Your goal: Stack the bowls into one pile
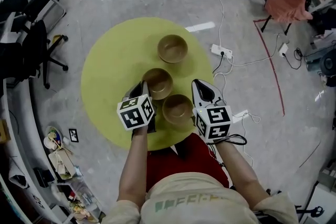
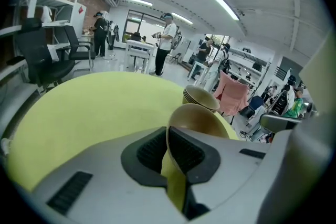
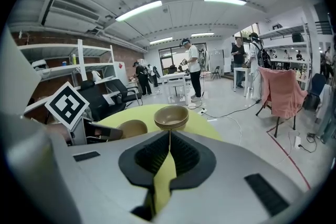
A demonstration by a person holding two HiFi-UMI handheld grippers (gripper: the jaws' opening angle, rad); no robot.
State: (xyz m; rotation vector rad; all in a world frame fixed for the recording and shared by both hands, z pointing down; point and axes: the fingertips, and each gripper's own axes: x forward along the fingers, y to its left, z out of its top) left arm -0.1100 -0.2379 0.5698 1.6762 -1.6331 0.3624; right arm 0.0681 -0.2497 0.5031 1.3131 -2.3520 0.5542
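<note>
- Desk (image 1: pixel 113 57): round, yellow-green top. It carries three sets of tan bowls in a rough line running away from the person.
- Stack of bowls (image 1: pixel 172 48): stands at the far end, apart from both grippers. Several bowls sit nested one inside another. The right gripper view shows layered rims, but the exact count cannot be made out.
- Middle bowl (image 1: pixel 157 83): a single bowl whose inside shows only its own tan surface. It sits just beside the near bowl.
- Near bowl (image 1: pixel 177 108): a single bowl closest to the person, lying between the two grippers. Its inside is likewise plain tan. Neither gripper view shows it.
- Left gripper (image 2: pixel 168 136): the fingers are clamped on the thin near rim of the middle bowl. The wall of the bowl runs between the ribbed pads.
- Right gripper (image 3: pixel 169 140): the fingers are pressed together with only a narrow slit left, and nothing is held between them. It lies just to the right of the near bowl and points toward the stack.
- In the head view, the marker cube (image 1: pixel 136 112) covers part of the left gripper.
</note>
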